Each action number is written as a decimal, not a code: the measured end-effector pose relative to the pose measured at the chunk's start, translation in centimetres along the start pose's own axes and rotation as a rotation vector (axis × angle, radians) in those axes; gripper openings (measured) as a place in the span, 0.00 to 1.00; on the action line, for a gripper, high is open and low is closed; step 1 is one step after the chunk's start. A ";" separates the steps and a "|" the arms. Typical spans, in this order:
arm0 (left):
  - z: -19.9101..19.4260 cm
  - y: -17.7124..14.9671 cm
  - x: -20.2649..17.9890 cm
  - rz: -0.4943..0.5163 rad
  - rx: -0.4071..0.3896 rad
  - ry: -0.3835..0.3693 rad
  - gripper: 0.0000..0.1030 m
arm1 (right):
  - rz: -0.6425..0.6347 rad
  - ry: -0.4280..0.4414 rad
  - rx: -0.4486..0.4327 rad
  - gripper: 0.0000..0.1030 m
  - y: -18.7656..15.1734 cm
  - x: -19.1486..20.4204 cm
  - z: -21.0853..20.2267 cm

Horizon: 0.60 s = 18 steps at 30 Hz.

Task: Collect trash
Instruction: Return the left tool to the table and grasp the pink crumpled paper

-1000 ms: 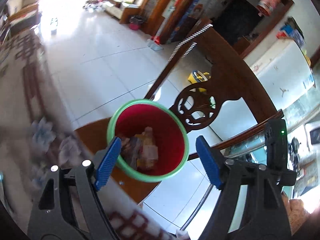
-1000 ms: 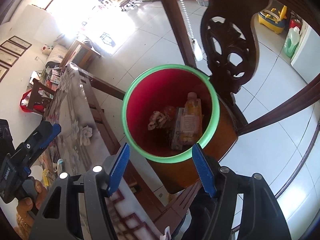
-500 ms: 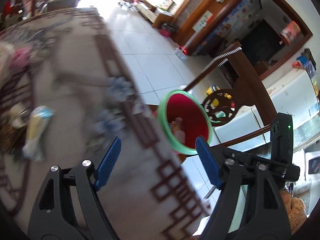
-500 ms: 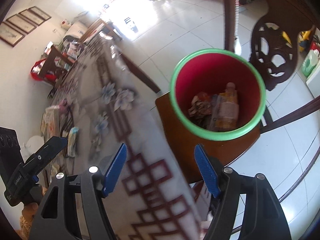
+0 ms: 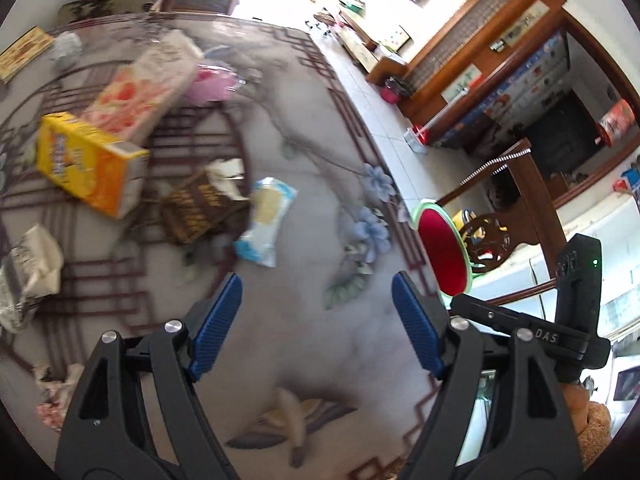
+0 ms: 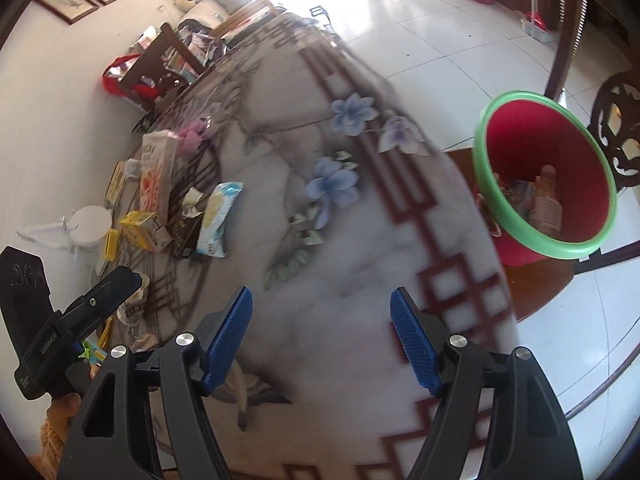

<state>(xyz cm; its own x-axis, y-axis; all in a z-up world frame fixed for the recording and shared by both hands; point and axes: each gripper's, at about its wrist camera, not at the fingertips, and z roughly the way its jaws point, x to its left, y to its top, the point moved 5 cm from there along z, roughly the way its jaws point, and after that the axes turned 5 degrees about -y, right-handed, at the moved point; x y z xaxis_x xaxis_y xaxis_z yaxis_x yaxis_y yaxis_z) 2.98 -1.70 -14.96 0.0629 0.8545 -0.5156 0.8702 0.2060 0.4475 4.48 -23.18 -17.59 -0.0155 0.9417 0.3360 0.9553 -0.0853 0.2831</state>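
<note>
A red bin with a green rim [image 6: 548,184] stands on a wooden chair beside the table, holding a bottle and wrappers; it also shows in the left wrist view [image 5: 444,256]. On the flowered tablecloth lie a blue-white wrapper [image 5: 266,216], a brown packet [image 5: 196,210], a yellow box [image 5: 88,164], a pink-white carton [image 5: 144,84] and a crumpled wrapper [image 5: 28,276]. The blue-white wrapper [image 6: 218,220] and yellow box [image 6: 146,230] also show in the right wrist view. My left gripper [image 5: 318,320] is open and empty above the cloth. My right gripper [image 6: 322,332] is open and empty.
The carved wooden chair back [image 5: 486,244] rises behind the bin. A white round container [image 6: 90,224] sits at the table's far edge. More crumpled scraps [image 5: 52,396] lie near the left gripper. Tiled floor [image 6: 440,52] lies beyond the table.
Both grippers have swung away from over the red bin toward the table. The trash on the cloth has come into view; the bin now sits at the right of both views.
</note>
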 end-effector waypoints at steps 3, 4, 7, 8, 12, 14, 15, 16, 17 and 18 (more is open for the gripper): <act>-1.2 -0.1 1.4 -0.010 -0.015 0.009 0.72 | -0.029 0.006 0.011 0.68 -0.2 2.2 0.8; -1.7 -0.1 2.0 -0.016 -0.021 0.013 0.72 | -0.037 0.008 0.014 0.68 -0.2 2.7 1.0; -2.6 -0.2 3.6 -0.032 -0.030 0.023 0.73 | -0.068 0.010 0.028 0.68 -0.3 4.5 1.8; -3.0 -0.2 4.3 -0.037 -0.031 0.031 0.73 | -0.078 0.010 0.034 0.68 -0.4 5.0 2.1; -5.0 -0.8 6.3 -0.013 -0.029 0.083 0.73 | -0.110 0.004 0.052 0.69 -0.6 6.6 2.8; -6.1 -1.7 7.9 0.001 -0.020 0.124 0.73 | -0.127 0.001 0.061 0.69 -0.7 7.2 3.2; -6.5 -2.1 8.6 -0.002 -0.013 0.141 0.75 | -0.134 -0.001 0.067 0.69 -0.9 7.5 3.4; -7.0 -2.8 9.7 -0.015 0.000 0.164 0.75 | -0.142 -0.003 0.076 0.70 -1.1 7.7 3.7; -7.4 -3.7 10.7 -0.033 0.014 0.183 0.75 | -0.149 -0.005 0.085 0.72 -1.2 7.9 4.0; -7.8 -4.5 11.7 -0.049 0.028 0.202 0.75 | -0.160 -0.007 0.096 0.73 -1.4 8.2 4.3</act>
<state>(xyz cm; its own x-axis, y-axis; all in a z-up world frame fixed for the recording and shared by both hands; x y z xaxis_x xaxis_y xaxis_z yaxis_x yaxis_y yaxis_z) -4.02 11.14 -17.28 -0.0765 0.9229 -0.3775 0.8830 0.2385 0.4042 4.28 -13.92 -19.09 -0.1676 0.9430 0.2875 0.9645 0.0966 0.2456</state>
